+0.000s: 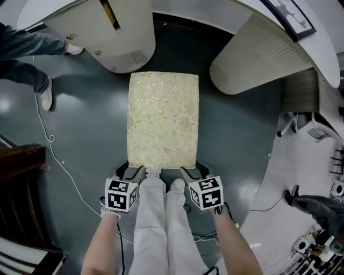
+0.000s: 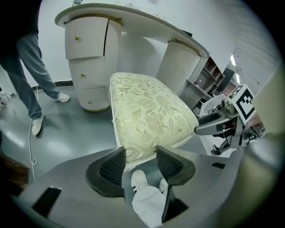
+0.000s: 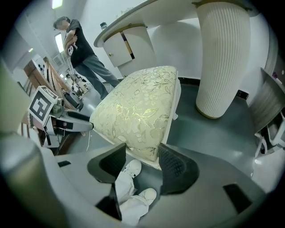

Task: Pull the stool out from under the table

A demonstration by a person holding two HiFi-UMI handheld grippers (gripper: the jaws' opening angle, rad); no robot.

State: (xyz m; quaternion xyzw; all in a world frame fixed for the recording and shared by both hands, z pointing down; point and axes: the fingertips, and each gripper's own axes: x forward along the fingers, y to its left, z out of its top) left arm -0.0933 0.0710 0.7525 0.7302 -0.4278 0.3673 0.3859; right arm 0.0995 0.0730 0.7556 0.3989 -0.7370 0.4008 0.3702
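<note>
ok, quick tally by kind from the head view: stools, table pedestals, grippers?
stool: 1
table pedestals: 2, the drawer pedestal and the ribbed pedestal
grippers: 2, the left gripper and the right gripper
total: 5

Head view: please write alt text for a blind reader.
Seen from above, a stool with a pale floral cushion stands on a dark floor before a white table. The left gripper and right gripper each clasp a near corner.
</note>
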